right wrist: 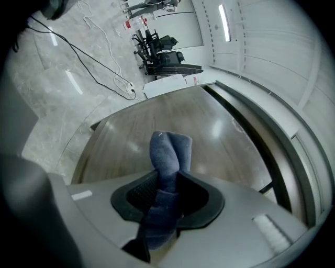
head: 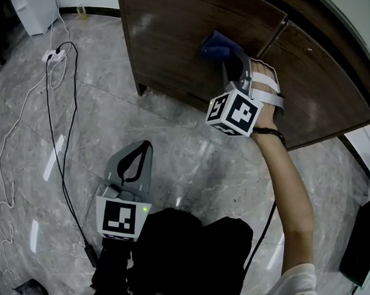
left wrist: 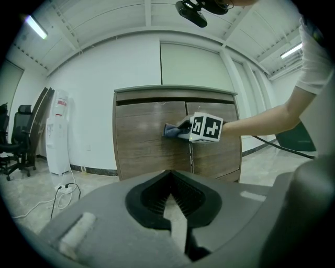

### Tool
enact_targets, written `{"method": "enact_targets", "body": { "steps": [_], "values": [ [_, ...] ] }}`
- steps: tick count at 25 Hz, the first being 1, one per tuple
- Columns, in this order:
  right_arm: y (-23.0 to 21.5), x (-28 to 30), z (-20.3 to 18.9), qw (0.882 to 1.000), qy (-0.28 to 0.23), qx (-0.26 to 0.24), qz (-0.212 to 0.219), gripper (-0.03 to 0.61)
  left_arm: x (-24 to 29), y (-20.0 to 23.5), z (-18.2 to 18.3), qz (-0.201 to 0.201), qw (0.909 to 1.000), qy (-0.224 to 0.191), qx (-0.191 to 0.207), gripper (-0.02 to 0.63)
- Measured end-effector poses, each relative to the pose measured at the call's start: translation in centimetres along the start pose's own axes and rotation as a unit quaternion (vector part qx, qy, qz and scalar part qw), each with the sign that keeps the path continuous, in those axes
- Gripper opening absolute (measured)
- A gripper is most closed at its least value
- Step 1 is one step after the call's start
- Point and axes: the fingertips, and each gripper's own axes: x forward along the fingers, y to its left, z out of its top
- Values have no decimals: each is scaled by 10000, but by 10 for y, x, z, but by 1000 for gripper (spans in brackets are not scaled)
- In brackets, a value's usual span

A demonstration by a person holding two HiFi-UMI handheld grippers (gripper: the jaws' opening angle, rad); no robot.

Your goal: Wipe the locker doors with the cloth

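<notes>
The right gripper [head: 228, 61] pinches a blue cloth [head: 215, 45] between its jaws and holds it against the left locker door [head: 178, 33], close to that door's right edge and beside the seam with the right door [head: 323, 76]. The left gripper [head: 143, 147] hangs over the marble floor [head: 191, 144], jaws pressed together on nothing

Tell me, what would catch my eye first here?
The blue cloth clamped in the right gripper and held against the dark wooden locker door draws the eye first. Next comes the black-and-white marker cube on that gripper. The left gripper hangs empty lower down, above the grey marble floor.
</notes>
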Motion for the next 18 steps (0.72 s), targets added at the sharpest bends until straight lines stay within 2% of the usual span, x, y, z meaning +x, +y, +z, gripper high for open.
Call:
{"method": "enact_targets", "body": {
  "steps": [11, 18],
  "values": [
    [-113, -8, 30, 9969, -199, -162, -744, 115, 2, 2, 0, -18, 9999, -80, -70, 3],
    [-134, -14, 34, 9959, -208, -103, -869, 115, -2, 5, 4, 35, 10000, -67, -63, 3]
  ]
}}
